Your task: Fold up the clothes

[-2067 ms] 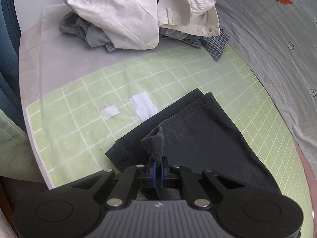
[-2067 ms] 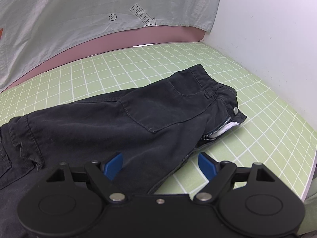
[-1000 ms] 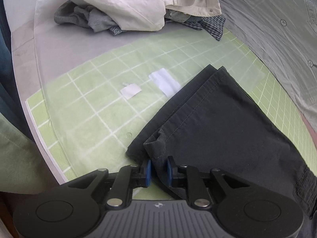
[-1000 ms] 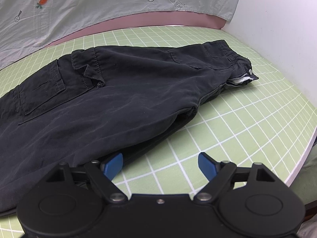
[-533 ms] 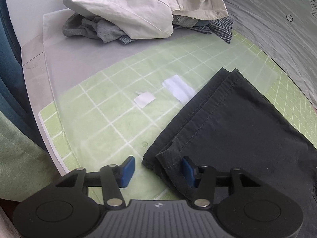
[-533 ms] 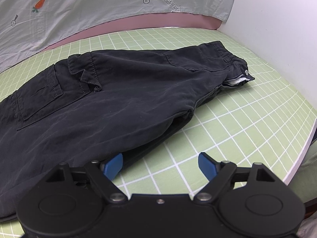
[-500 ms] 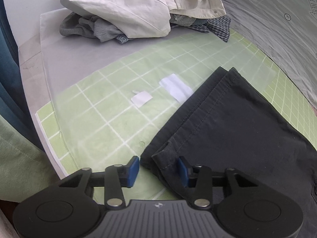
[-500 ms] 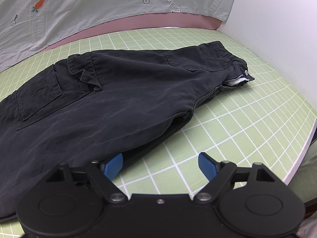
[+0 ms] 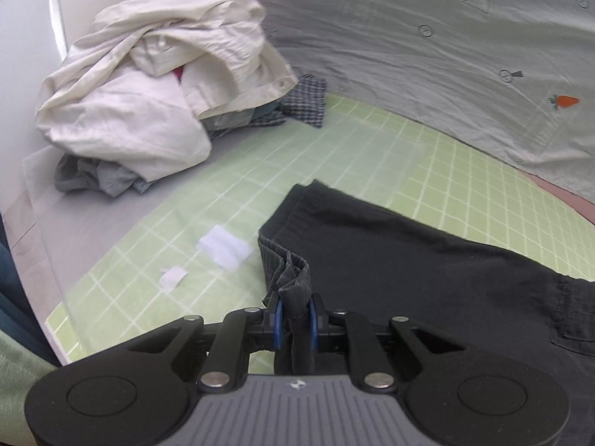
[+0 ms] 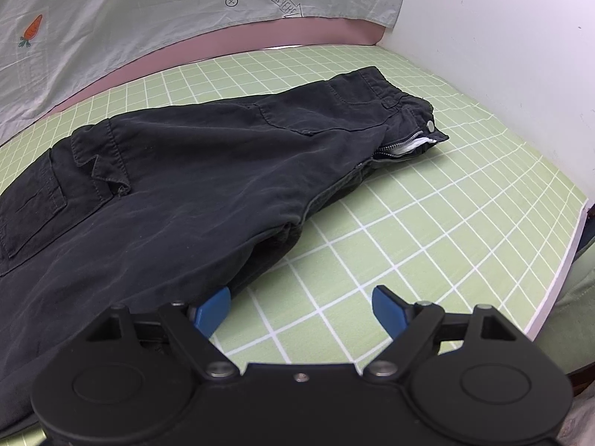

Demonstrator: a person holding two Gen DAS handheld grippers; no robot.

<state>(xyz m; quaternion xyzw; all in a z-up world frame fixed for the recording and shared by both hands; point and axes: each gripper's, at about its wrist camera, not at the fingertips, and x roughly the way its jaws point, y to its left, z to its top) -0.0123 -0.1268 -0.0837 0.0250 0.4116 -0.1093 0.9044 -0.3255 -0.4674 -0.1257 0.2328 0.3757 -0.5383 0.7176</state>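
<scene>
At the bottom centre of the left wrist view, the left gripper (image 9: 294,315) pinches a bunched fold of hem from the black cotton cargo trousers (image 9: 427,267), its blue pads pressed against the cloth on both sides. The rest of the trouser leg lies flat across the right half of the frame on the green mat with a white grid (image 9: 230,200). Two small white paper scraps (image 9: 223,249) lie on the mat just left of the hem. In the upper left, a heap of cream, grey and checked clothes (image 9: 148,100) rests on a grey sheet. A pale grey cloth printed with orange carrots (image 9: 465,55) fills the upper right.

In the right wrist view, the right gripper (image 10: 303,306) sits at the bottom centre with its blue fingers spread wide and nothing between them. Its left finger touches or lies just beside the trousers' lower edge; the other stands over bare mat (image 10: 427,223). The trousers (image 10: 186,171) stretch from lower left to the upper right, where the waistband, metal button and open zip lie. A white wall (image 10: 502,37) borders the right side.
</scene>
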